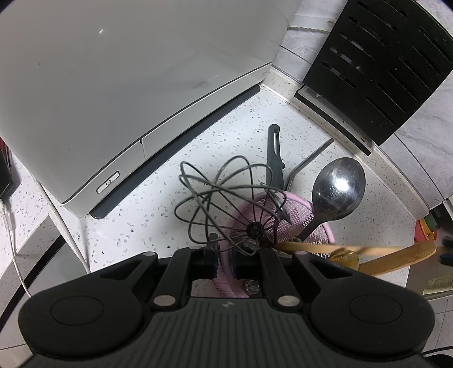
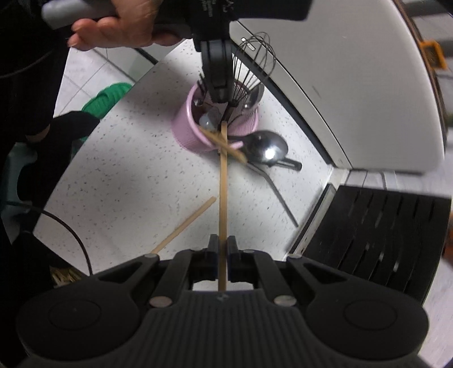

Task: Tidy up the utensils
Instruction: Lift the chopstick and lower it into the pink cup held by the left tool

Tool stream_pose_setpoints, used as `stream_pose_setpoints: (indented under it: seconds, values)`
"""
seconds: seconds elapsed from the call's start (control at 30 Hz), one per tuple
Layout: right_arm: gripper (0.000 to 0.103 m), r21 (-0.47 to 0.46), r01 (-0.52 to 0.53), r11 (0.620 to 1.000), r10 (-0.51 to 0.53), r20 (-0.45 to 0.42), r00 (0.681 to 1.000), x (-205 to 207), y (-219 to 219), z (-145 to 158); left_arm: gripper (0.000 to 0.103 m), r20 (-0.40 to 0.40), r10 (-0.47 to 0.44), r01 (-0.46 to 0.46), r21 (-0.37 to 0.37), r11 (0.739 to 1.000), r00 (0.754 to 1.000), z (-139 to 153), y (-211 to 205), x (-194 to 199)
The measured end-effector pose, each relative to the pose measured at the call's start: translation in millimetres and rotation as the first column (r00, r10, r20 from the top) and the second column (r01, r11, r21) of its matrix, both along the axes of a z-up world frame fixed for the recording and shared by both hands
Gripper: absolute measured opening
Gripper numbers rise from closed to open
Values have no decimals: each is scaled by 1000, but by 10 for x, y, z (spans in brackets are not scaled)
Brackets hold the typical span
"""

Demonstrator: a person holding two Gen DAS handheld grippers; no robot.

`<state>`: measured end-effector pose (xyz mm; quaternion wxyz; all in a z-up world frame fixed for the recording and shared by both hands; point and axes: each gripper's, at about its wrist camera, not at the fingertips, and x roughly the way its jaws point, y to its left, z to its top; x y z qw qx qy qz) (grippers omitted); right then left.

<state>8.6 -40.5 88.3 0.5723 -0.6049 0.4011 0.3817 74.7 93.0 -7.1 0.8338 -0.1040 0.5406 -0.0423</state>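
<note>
In the left wrist view we see our left gripper (image 1: 225, 264) low in the centre of the frame, its jaws clenched on the rim of the pink holder (image 1: 311, 215). The holder sits on the speckled desk (image 1: 158, 198) just right of centre. A wire whisk (image 1: 226, 195) rises out of it toward the middle, and a large metal spoon (image 1: 338, 186) leans out to the right. A wooden spatula (image 1: 396, 254) crosses the lower right edge of the holder. A dark peeler (image 1: 274, 153) lies on the desk behind the holder. A white appliance (image 1: 127, 85) fills the upper left, and a black slotted rack (image 1: 382, 65) the upper right.

In the right wrist view our right gripper (image 2: 222, 254) sits at the bottom centre, jaws clenched on a thin wooden chopstick (image 2: 223, 198) that runs straight up the frame until its far tip reaches the holder's (image 2: 192, 133) near rim. A second chopstick (image 2: 184, 223) lies loose on the desk, left of centre. The left gripper (image 2: 219, 93) comes down from the top of the frame onto the holder's rim, with a hand (image 2: 119, 25) on its handle at upper left.

We judge the step in hand to be dropping the chopstick into the holder. To do it well, we keep the left grip steady so the holder cannot tip, lift the tip clear of the rim and of the spatula lying across it, tilt the chopstick more upright, and only then release. The whisk wires crowd the opening, so we aim for the near gap.
</note>
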Motion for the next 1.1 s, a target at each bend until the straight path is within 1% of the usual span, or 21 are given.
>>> stream_pose_setpoints:
  seconds: [0.3, 0.43, 0.57, 0.63, 0.7, 0.77, 0.83, 0.93, 1.1]
  values:
    - [1, -59, -105, 993, 104, -20, 994, 187, 411, -127, 11, -1, -5, 5, -10, 1000, 1000, -4, 8, 1]
    - [2, -41, -148, 988, 147, -28, 989, 212, 574, -158, 11, 0, -4, 4, -10, 1000, 1000, -5, 8, 0]
    - [3, -23, -191, 981, 192, 8, 981, 228, 667, -161, 11, 1, -6, 6, -14, 1000, 1000, -3, 12, -3]
    - [3, -4, -196, 981, 196, 11, 981, 245, 694, -140, 11, 0, -5, 5, -15, 1000, 1000, -2, 12, -2]
    - [3, 0, -222, 975, 222, 17, 975, 234, 696, -132, 11, -1, -5, 5, -13, 1000, 1000, -1, 9, -3]
    - [3, 19, -211, 977, 210, 9, 978, 259, 700, -113, 11, -1, -5, 5, -12, 1000, 1000, -1, 7, -5]
    - [0, 63, -195, 979, 197, -24, 980, 288, 701, -74, 11, -1, -4, 4, -12, 1000, 1000, -2, 7, -5]
    - [0, 120, -180, 976, 187, -50, 981, 297, 731, -43, 11, -2, -2, 2, -13, 1000, 1000, -3, 6, -6]
    - [0, 136, -165, 977, 174, -61, 983, 312, 757, -147, 13, -4, 0, -1, -18, 1000, 1000, -15, 16, -10]
